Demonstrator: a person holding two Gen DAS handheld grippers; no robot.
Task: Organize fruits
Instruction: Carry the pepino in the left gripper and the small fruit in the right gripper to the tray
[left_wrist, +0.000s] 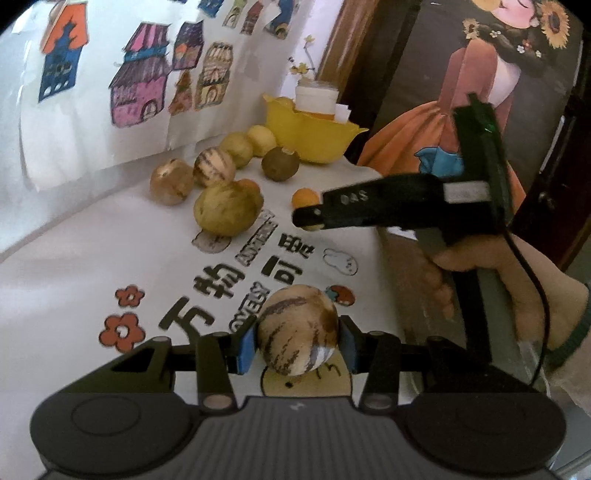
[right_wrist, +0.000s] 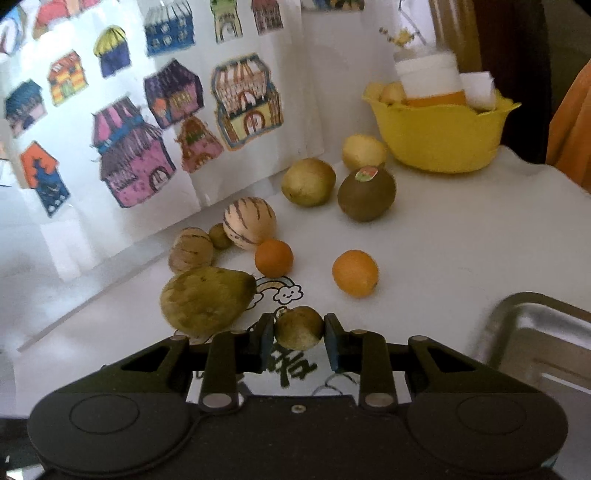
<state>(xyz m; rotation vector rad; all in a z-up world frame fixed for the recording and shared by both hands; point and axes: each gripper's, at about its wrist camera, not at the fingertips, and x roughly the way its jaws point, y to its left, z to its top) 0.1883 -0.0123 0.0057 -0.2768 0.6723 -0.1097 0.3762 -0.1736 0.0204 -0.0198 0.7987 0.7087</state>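
My left gripper (left_wrist: 297, 341) is shut on a cream striped melon (left_wrist: 297, 328), held above the printed white table cloth (left_wrist: 92, 266). My right gripper (right_wrist: 299, 332) is shut on a small brown-green round fruit (right_wrist: 298, 328); it also shows in the left wrist view (left_wrist: 312, 218), above the table. On the table lie a large green pear (right_wrist: 207, 299), two striped melons (right_wrist: 249, 221) (right_wrist: 191, 249), two oranges (right_wrist: 355, 273) (right_wrist: 274, 257), a kiwi with a sticker (right_wrist: 366, 194), and yellow-green lemons (right_wrist: 308, 181) (right_wrist: 364, 152).
A yellow bowl (right_wrist: 439, 144) at the back right holds a white-lidded jar (right_wrist: 430, 79) and small fruits. A metal tray (right_wrist: 535, 332) sits at the right edge. A cloth with drawn houses (right_wrist: 129, 129) hangs behind the table.
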